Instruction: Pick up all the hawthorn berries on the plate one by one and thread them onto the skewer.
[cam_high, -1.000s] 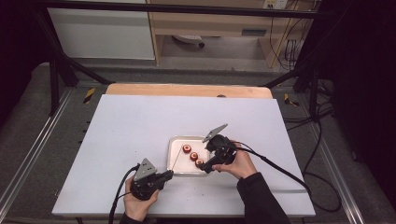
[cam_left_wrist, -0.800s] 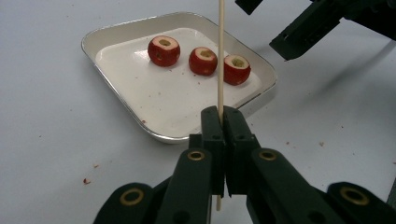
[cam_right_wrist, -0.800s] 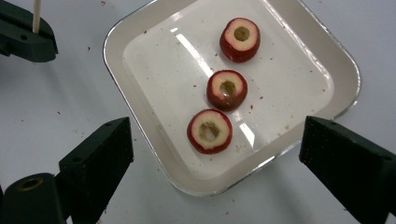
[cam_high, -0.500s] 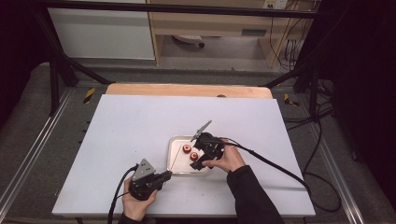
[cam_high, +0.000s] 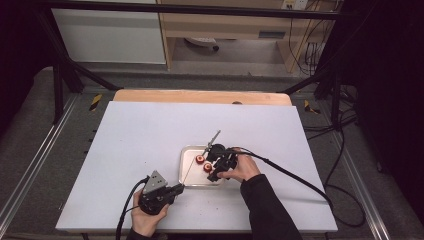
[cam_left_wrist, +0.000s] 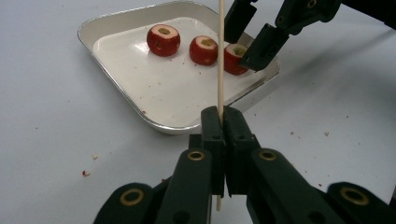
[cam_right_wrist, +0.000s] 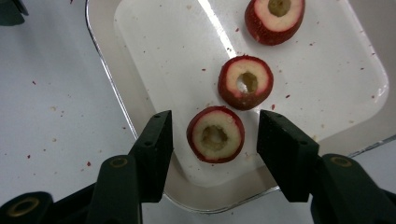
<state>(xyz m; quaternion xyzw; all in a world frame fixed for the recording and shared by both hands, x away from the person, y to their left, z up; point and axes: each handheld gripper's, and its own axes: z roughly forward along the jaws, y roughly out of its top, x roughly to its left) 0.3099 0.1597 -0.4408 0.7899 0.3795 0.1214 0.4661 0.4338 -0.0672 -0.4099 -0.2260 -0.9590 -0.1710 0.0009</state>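
On the white table (cam_high: 150, 130) your left gripper (cam_left_wrist: 223, 122) clamps the skewer (cam_left_wrist: 220, 56) upright for threading, while your right gripper (cam_right_wrist: 214, 135), jaws just closing but not yet touching, straddles the nearest cored fruit piece (cam_right_wrist: 215, 134) in the tray (cam_right_wrist: 107, 84)

High view overhead, far; both gripper views close, sharing tray (cam_left_wrist: 116, 28).

Three cored fruit pieces (cam_right_wrist: 215, 134) lie in a row in the tray (cam_high: 187, 156) on the tabletop (cam_high: 145, 135), nearest piece between right claw (cam_right_wrist: 212, 140) jaws, left claw (cam_left_wrist: 223, 122) before the tray clamping a skewer (cam_left_wrist: 220, 60).
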